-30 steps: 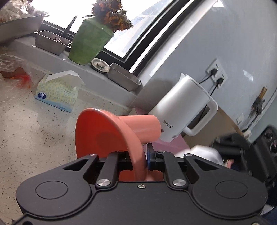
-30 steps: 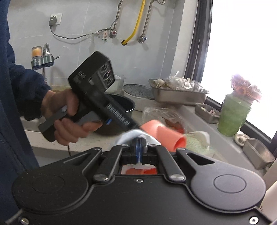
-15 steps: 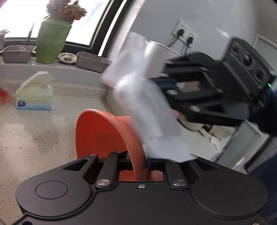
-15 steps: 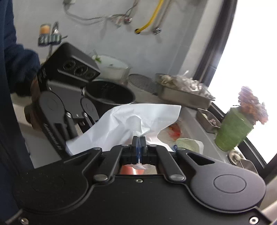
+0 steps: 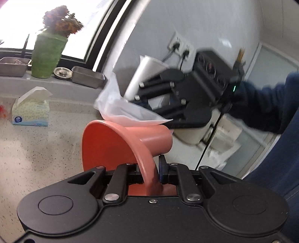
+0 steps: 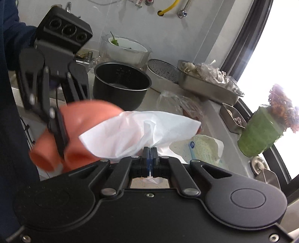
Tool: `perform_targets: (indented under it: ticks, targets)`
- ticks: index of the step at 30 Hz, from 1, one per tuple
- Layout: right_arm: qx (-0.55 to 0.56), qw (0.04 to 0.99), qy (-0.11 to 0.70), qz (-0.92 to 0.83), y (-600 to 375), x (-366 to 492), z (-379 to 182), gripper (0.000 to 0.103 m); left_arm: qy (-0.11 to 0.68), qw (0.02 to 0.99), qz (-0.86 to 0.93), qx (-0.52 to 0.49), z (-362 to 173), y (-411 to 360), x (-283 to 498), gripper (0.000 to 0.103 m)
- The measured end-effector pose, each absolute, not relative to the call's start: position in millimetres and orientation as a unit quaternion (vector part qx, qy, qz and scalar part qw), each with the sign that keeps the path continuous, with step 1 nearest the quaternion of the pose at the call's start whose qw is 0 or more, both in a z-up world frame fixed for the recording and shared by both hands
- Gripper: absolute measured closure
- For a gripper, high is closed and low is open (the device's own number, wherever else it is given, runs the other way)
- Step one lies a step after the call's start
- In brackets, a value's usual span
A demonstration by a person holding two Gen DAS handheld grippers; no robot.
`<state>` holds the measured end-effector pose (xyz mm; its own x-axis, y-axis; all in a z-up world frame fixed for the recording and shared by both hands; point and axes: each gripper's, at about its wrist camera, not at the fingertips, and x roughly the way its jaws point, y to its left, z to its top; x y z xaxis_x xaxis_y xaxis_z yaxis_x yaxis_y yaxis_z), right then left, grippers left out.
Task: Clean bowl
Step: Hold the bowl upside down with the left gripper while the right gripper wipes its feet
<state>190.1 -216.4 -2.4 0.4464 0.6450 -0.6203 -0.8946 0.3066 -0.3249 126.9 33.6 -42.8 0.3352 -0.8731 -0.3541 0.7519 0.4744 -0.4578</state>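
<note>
Pinching bowl rim, left gripper; right gripper clamped on tissue beside it.

No legible text on anything.

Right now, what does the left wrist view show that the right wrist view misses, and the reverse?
Only the left wrist view shows the wall sockets and a white kettle.

Only the right wrist view shows the black pot, the yellow hose and the round strainer.

Both show the orange bowl gripped at its rim by the left gripper, the tissue pinched by the right gripper, and the green vase.
</note>
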Motion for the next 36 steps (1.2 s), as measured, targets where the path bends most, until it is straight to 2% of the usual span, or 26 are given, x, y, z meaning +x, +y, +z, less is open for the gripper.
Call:
perform_targets:
  ticks: [9,16,28,31,36]
  targets:
    - [-0.323,0.806,0.180,0.462,-223,187,-9,0.102,0.254,0.817,-0.468,-0.221,-31,68,137,0.090]
    - [-0.329,0.802,0.148,0.476,-217,169,4,0.102,0.260,0.832,-0.430,-0.235,-31,70,148,0.090]
    - [-0.321,0.786,0.166,0.501,-199,140,-13,0.102,0.236,0.837,-0.383,-0.311,-36,77,162,0.090]
    - [-0.310,0.797,0.162,0.492,-193,132,-21,0.102,0.230,0.841,-0.385,-0.304,-33,70,168,0.090]
    - [-0.277,0.827,0.198,0.447,-187,143,-48,0.102,0.271,0.846,-0.363,-0.282,-56,57,183,0.090]
